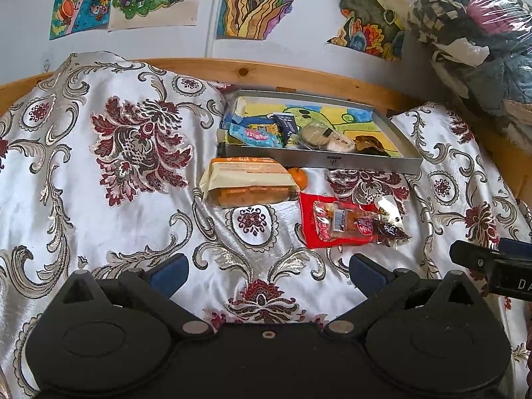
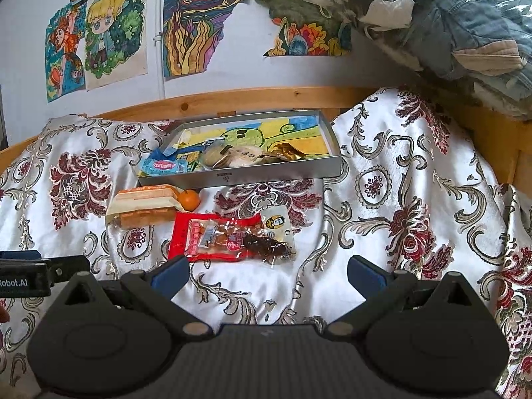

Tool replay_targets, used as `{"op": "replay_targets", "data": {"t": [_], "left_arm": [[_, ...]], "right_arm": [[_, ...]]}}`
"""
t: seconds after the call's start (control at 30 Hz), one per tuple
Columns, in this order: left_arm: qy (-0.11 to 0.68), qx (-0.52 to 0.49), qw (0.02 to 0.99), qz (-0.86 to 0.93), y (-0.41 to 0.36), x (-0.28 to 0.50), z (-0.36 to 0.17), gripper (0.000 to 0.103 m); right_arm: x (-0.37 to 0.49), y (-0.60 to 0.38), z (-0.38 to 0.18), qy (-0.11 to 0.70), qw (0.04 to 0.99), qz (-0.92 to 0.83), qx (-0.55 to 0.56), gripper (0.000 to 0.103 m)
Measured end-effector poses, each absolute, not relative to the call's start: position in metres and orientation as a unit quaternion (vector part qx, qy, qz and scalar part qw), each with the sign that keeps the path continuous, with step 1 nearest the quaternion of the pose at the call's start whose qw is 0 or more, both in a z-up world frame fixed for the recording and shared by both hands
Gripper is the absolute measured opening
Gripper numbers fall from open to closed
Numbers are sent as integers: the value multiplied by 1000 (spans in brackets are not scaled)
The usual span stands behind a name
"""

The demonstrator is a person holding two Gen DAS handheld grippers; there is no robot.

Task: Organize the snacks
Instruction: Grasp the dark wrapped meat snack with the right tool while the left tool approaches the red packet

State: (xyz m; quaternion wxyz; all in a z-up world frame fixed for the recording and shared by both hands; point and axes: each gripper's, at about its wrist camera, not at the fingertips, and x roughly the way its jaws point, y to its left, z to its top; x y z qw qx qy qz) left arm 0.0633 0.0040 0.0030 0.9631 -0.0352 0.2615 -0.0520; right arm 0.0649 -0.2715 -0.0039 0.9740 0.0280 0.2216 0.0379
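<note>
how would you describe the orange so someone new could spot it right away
Find the grey tray on the floral cloth. Just in front of its near wall lies a long bread pack; the orange touches its right end. It is the only round, unwrapped snack.

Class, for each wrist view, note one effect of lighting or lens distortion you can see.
Left wrist view: the straight wooden bed rail bows into an arc, and the satin bedspread shows bright sheen. Right wrist view: glare on the clear plastic clothes bag, dark vignette in the corners; the snack tray stays sharp.
</note>
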Motion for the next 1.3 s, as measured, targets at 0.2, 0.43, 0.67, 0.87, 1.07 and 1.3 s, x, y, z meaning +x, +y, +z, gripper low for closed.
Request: {"op": "replay_targets", "data": {"t": [0.2, 0.43, 0.67, 0.87, 1.07, 1.3], "left_arm": [[270, -33, 961, -54, 3, 70, 5, 102], [299, -57, 950, -73, 8, 102, 6, 102], [325, -86, 934, -124, 17, 136, 4, 102], [312, -48, 939, -136, 9, 156, -4, 102], [287, 6, 946, -148, -3, 161, -12, 102], [288, 26, 946, -148, -10, 170, -22, 102]], "right_arm": [[66, -271, -4, 225, 973, 38, 26, 103], [74, -271, -8, 239, 970, 41, 5, 103], [93, -268, -11, 250, 963, 84, -51, 103], [117, -269, -21, 269, 955, 94, -85, 103], [153, -267, -35, 313, 938, 113, -98, 103], [180, -254, -48, 321, 928, 129, -140, 103]]}}
